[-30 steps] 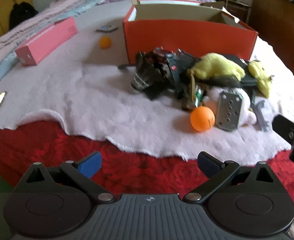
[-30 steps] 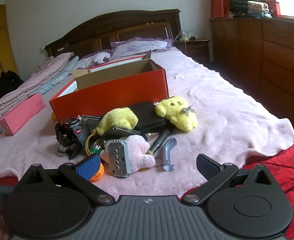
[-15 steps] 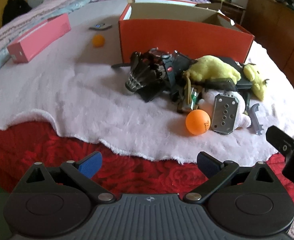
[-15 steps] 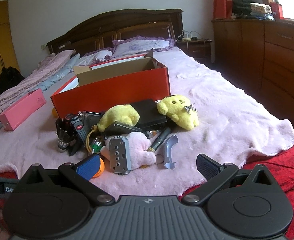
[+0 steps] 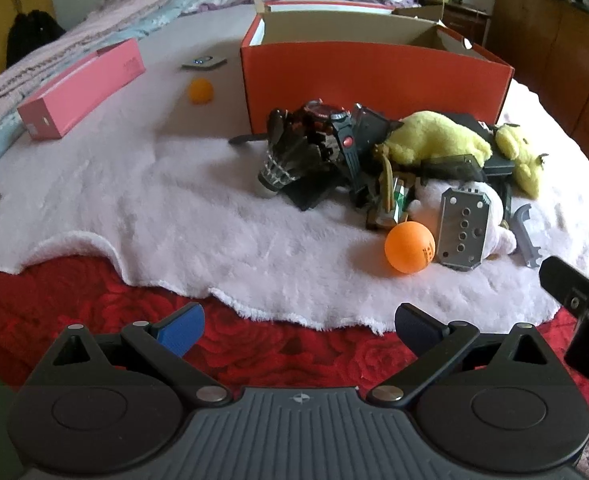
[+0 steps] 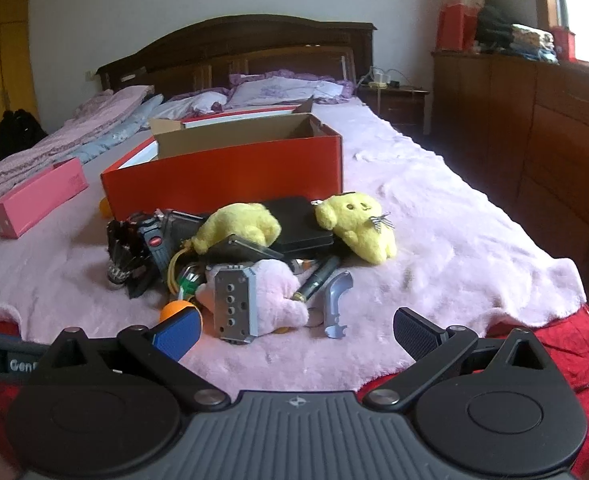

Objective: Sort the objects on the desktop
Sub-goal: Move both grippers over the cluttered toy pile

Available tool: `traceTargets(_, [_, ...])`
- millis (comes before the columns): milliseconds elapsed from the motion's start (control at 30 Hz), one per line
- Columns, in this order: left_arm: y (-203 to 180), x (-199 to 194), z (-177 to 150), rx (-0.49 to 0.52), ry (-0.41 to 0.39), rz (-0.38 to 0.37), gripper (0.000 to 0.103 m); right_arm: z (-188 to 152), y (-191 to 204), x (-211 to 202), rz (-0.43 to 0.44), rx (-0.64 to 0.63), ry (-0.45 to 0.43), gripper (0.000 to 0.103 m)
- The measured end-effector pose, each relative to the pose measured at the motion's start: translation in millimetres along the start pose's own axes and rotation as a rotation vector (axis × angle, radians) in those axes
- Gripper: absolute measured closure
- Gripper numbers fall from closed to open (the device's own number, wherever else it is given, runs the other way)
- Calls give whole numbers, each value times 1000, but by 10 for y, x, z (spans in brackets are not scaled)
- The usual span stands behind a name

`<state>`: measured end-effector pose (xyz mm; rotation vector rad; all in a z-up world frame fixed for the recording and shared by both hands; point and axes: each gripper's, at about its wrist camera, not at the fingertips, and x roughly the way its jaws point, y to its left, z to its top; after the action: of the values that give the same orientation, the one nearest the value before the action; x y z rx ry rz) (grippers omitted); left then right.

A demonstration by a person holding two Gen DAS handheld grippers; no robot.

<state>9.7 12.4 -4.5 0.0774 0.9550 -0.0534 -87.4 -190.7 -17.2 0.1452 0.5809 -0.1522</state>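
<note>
Left claw point(image 5: 298, 322) spread wide, empty, above bed's near edge. Right claw point(image 6: 297, 326) also wide apart, empty. Clutter pile point(image 5: 378, 172) lies before orange shoebox point(image 5: 374, 80); orange ping-pong ball point(image 5: 409, 247) at pile's near side.

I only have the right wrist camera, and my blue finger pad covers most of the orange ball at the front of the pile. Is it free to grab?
Observer: In the left wrist view the orange ball lies in the open on the pink blanket, against the grey metal plate, with nothing on top of it.
Operator: Anything loose to the left of the red box?
Observer: Yes, a second orange ball lies by the left end of the red box, apart from the pile.
Operator: Is that all there?
Observer: No. Just beyond that ball lies a small flat dark gadget with a blue light on top.
</note>
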Motion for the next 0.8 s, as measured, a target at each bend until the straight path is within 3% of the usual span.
traceTargets(800, [-19,-32,-22,-12,-33,-8,0,46,6,-29,32,-19,2,2])
